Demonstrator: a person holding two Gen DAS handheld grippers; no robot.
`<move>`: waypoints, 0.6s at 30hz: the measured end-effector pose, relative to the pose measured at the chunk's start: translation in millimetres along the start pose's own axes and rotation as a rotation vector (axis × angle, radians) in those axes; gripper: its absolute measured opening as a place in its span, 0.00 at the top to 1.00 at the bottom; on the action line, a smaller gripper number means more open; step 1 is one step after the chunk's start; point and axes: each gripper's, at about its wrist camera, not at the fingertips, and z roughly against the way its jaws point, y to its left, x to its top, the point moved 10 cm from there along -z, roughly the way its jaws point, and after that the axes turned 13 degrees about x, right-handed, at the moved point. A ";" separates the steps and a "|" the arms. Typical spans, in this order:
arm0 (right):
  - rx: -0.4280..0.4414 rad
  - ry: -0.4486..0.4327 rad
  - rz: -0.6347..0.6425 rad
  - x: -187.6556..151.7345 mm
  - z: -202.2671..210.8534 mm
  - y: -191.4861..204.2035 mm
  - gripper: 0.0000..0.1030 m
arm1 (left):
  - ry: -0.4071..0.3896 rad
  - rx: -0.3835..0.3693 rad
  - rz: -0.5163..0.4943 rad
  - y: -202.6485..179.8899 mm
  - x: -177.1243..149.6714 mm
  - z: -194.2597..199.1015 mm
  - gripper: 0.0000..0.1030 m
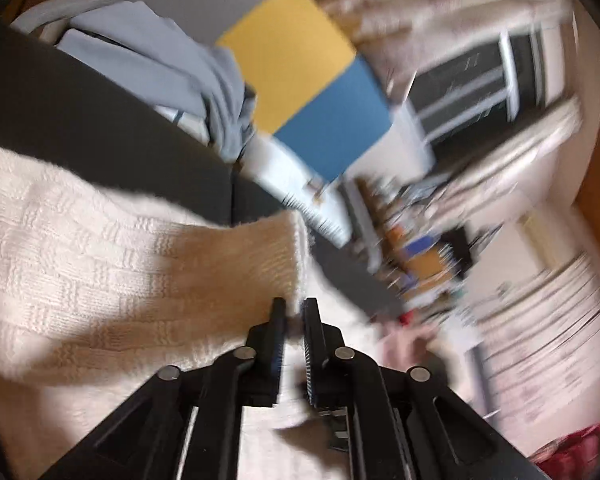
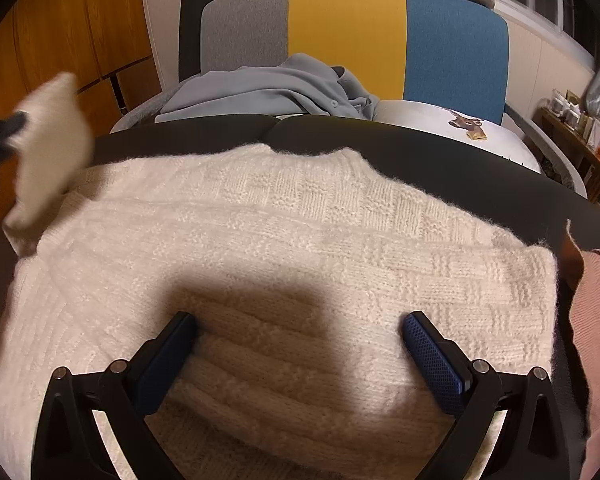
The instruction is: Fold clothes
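Note:
A cream knitted sweater lies spread on a dark table. My right gripper hovers open over its lower middle, fingers wide apart, nothing between them. My left gripper is shut on the cuff of the sweater's sleeve, holding it lifted; the left wrist view is blurred by motion. In the right wrist view that lifted sleeve shows blurred at the far left, with the left gripper beside it.
A grey-blue garment lies heaped behind the table on a seat with a grey, yellow and blue back. A pink garment lies at the table's right edge. A wooden cabinet stands left, cluttered shelves right.

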 end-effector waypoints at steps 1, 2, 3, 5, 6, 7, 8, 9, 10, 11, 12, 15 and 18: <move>0.000 0.001 0.000 0.0 -0.2 -0.2 0.00 | 0.000 0.050 -0.044 -2.9 -6.3 -8.0 0.83; 0.000 0.002 0.000 0.0 -0.4 -0.2 0.00 | -0.011 0.094 -0.084 -3.8 -11.7 -8.7 0.78; 0.000 0.002 0.000 -0.1 -0.6 -0.3 0.00 | -0.030 0.129 -0.114 -3.2 -16.0 -4.0 0.74; 0.000 0.002 0.001 -0.2 -0.7 -0.6 0.00 | -0.077 0.187 -0.145 2.4 -24.3 12.0 0.72; 0.000 0.003 0.000 -0.3 -0.9 -0.5 0.00 | -0.102 0.204 -0.137 9.0 -29.4 22.8 0.71; 0.001 0.004 -0.002 -0.3 -1.2 -0.4 0.00 | -0.126 0.220 -0.128 15.6 -34.5 33.6 0.70; 0.001 0.005 -0.003 -0.3 -1.6 -0.3 0.00 | -0.141 0.230 -0.114 22.2 -40.1 42.5 0.68; 0.003 0.006 -0.005 -0.1 -1.3 -0.3 0.00 | -0.148 0.236 -0.097 29.8 -45.6 49.8 0.68; 0.005 0.007 -0.007 0.3 -0.7 -0.4 0.00 | -0.153 0.249 -0.085 40.2 -51.7 55.4 0.68; 0.008 0.007 -0.010 0.7 -0.1 -0.6 0.00 | -0.155 0.269 -0.078 51.6 -58.2 58.1 0.68; 0.048 -0.001 -0.030 3.2 0.6 7.0 0.00 | -0.154 0.289 -0.072 62.6 -64.1 60.2 0.68; 0.224 -0.039 -0.117 14.6 4.7 41.3 0.23 | -0.131 0.297 -0.013 92.6 -78.9 57.6 0.68; 0.400 -0.076 -0.205 27.6 12.0 75.2 0.24 | -0.140 0.217 0.057 104.6 -81.2 58.5 0.68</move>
